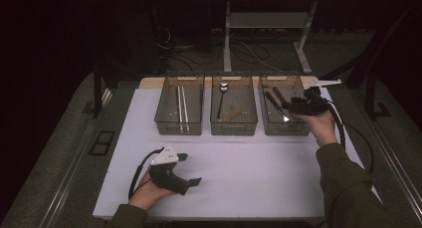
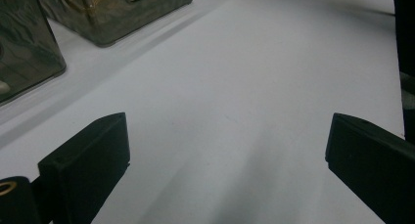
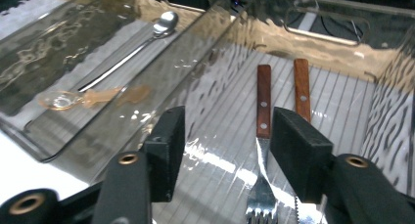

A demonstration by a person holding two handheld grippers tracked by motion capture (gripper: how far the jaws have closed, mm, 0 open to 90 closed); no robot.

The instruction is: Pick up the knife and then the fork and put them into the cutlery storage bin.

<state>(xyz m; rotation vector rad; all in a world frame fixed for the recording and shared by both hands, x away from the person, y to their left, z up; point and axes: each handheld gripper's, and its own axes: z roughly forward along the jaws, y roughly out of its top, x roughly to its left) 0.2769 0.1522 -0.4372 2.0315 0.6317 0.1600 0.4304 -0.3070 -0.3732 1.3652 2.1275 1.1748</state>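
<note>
At the right of the high view, the right gripper (image 1: 293, 106) hangs over the rightmost bin (image 1: 271, 128), jaws partly apart with nothing pinched. Below them a wood-handled fork (image 3: 262, 150) lies on the bin floor beside a knife (image 3: 302, 89). Lower left, the left gripper (image 1: 191, 169) rests wide open, empty, on the white table (image 1: 259, 173)

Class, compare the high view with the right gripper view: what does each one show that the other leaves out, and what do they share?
High view alone: the left bin with two thin white sticks, the left gripper open over the white table, and both of the person's hands. Right gripper view alone: the fork's tines and a serrated blade tip between its parted fingers. Both: the metal spoon, the wooden-handled fork and the right bin.
</note>
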